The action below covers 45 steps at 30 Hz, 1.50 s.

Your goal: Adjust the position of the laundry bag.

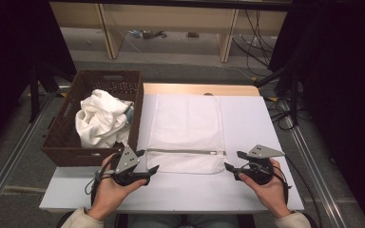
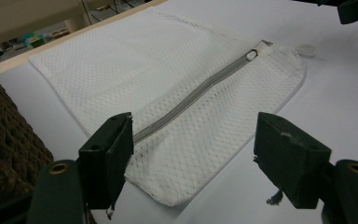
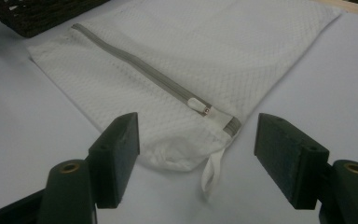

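A: High view?
B: White mesh laundry bag (image 1: 186,132) lies flat on the white table (image 1: 252,118), its grey zipper (image 1: 185,152) running across near the person's edge. Brown wicker basket (image 1: 95,116) sits at the table's left, touching the bag's left side, with crumpled white cloth (image 1: 100,118) inside. Left gripper (image 1: 148,161) is at the bag's near-left corner, right gripper (image 1: 231,160) at the near-right corner. Each is held in a hand, left hand (image 1: 109,187), right hand (image 1: 266,187).

A: Claws?
B: Both spread wide, nothing held.

A: Left gripper view?
B: Jaws wide apart, empty, low over the table. Bag's near corner (image 2: 168,186) lies between them. Zipper (image 2: 191,95) runs diagonally away to its pull (image 2: 251,54) at the far end. Basket weave (image 2: 4,140) is at the left edge. Part of the other gripper (image 2: 354,9) shows top right.

A: Right gripper view?
B: Same: jaws wide, gripping nothing. Bag corner (image 3: 182,149) sits between them with the zipper pull (image 3: 200,106) just beyond. A white loop tab (image 3: 210,172) hangs off the corner onto the table. Basket (image 3: 37,14) is top left.
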Available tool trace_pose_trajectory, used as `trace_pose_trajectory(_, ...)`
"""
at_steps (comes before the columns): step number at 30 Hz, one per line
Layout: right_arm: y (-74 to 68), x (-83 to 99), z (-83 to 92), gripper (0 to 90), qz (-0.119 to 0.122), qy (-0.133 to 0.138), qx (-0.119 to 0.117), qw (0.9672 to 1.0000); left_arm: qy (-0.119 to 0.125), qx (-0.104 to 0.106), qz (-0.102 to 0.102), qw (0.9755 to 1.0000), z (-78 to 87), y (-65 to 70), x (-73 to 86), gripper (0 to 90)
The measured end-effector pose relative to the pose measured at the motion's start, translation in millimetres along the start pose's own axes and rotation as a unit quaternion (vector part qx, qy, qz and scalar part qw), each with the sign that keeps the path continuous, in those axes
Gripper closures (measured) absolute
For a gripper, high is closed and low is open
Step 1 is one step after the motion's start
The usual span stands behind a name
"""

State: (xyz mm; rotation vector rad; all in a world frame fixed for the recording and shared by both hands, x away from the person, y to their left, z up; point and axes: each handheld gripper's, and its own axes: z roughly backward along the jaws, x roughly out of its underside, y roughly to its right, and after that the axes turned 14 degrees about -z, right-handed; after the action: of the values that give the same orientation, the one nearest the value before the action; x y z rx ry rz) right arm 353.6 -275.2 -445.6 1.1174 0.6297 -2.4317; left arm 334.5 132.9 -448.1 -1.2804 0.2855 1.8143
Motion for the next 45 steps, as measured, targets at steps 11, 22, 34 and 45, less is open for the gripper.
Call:
trace_pose_trajectory(11, -0.5, -6.3, -0.1, 33.9, -0.003, -0.003, 0.008, 1.0, -0.027, 0.005, -0.003, 0.9996, -8.1, -2.8, 0.7, 29.3)
trace_pose_trajectory(22, 5.2, -26.2, -23.8, 52.1, -0.055, -0.146, 0.055, 0.9863, -0.165, 0.038, -0.002, 0.9855, -31.8, -4.9, 9.0, 34.6)
trace_pose_trajectory(34, 8.4, -40.8, -66.9, 53.2, -0.092, -0.204, 0.087, 0.9708, -0.205, 0.026, 0.044, 0.9775, -48.2, -5.7, 15.2, 47.1)
trace_pose_trajectory(45, 2.2, -36.4, -74.3, 83.4, -0.069, -0.233, 0.093, 0.9655, -0.217, 0.028, 0.086, 0.9721, -48.8, -8.7, 17.9, 65.6)
